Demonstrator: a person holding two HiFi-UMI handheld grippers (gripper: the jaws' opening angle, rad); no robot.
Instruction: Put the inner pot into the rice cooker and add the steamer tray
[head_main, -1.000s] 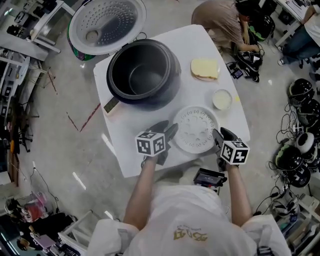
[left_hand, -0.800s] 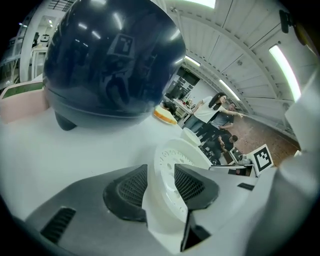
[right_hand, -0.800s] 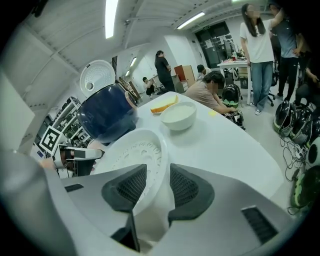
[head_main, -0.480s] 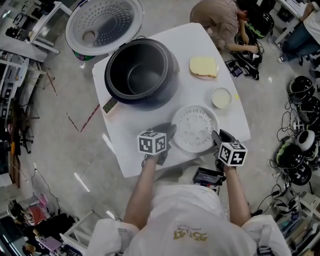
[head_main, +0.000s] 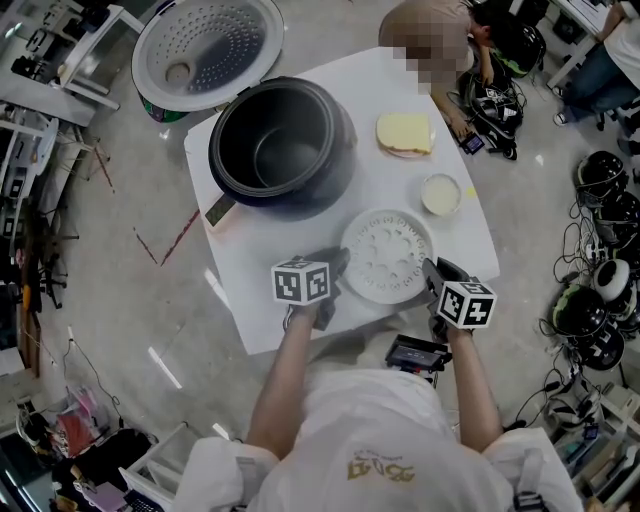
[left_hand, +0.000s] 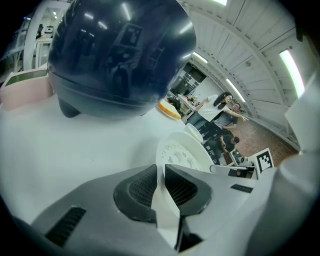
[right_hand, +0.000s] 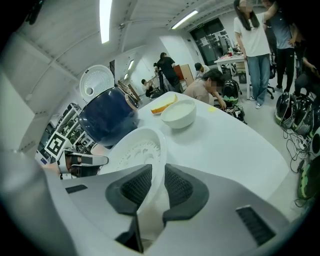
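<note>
White table (head_main: 290, 285), dark rice cooker (head_main: 283, 145), white steamer tray (head_main: 385, 255), small white bowl (head_main: 442, 194), yellow pad (head_main: 405, 133)

The closing jaws of the left gripper (left_hand: 161, 172) and right gripper (right_hand: 158, 172) each hide part of the rim of the tray (left_hand: 180, 150) between them. The head view's top edge cuts off the lid (head_main: 205, 45) of the cooker (head_main: 340, 165).

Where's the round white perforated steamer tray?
Head view: the steamer tray lies on the white table's near side between the left claw and right claw, both closing on its rim.
</note>
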